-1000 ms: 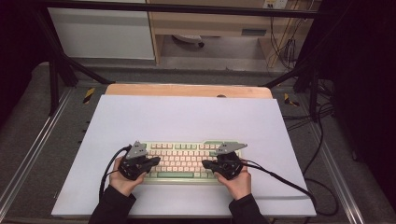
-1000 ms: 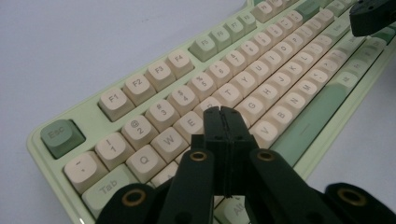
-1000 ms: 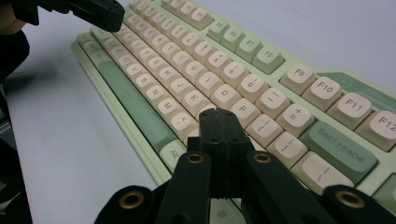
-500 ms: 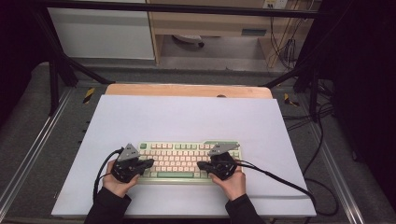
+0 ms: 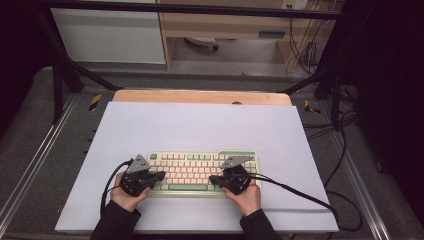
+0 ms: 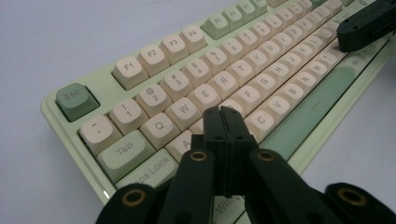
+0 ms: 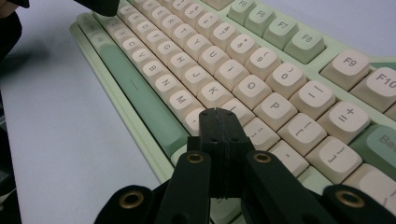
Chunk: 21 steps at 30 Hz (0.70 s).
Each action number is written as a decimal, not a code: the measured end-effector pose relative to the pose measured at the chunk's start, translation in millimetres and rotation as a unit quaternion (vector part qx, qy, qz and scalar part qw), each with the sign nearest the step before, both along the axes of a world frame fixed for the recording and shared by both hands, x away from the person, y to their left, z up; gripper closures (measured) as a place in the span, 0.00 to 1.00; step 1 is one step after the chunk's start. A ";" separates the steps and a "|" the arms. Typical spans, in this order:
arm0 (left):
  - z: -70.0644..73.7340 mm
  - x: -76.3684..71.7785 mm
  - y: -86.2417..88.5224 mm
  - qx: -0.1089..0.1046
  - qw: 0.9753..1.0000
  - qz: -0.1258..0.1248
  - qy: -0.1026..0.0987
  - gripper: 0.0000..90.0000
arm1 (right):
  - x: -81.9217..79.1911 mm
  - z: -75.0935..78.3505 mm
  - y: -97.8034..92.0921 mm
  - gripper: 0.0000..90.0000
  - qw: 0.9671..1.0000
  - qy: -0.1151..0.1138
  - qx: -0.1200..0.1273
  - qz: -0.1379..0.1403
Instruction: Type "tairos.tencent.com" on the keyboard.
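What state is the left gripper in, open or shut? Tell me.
Shut. In the left gripper view, the left gripper has its two black jaws pressed together with no gap, holding nothing, tips over the keyboard near the home row.

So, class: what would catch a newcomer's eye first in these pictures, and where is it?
The pale green and cream keyboard stands out, lying near the front of the white table. A hand holds a black gripper at each end of it: the left gripper, jaws shut, over the keys near A and S, and the right gripper, also shut, over the keys near L.

Keyboard (image 7: 261,84) ends beyond frame edges
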<state>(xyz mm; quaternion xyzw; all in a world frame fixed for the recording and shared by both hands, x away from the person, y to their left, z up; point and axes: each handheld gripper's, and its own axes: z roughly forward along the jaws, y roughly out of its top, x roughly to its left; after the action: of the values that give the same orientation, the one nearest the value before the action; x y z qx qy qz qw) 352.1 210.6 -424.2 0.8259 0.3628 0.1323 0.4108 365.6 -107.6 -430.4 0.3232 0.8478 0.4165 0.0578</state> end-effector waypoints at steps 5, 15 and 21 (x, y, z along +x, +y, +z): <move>0.0 -0.5 -0.4 0.001 1.000 0.000 -0.001 1.00 | -0.2 -0.8 0.3 1.00 1.000 -0.002 0.000 0.000; 0.4 -0.5 0.2 -0.002 1.000 -0.001 0.000 1.00 | -0.7 -0.5 0.0 1.00 1.000 -0.003 -0.003 0.002; 1.1 -0.7 0.4 -0.002 1.000 0.000 -0.002 1.00 | -1.4 6.2 -4.5 1.00 1.000 -0.013 -0.006 -0.001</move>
<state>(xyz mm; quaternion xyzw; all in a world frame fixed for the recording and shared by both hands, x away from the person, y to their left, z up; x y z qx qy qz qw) 351.4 211.0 -423.1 0.8248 0.3625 0.1337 0.4129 364.1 -112.2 -424.2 0.3180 0.8491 0.4156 0.0713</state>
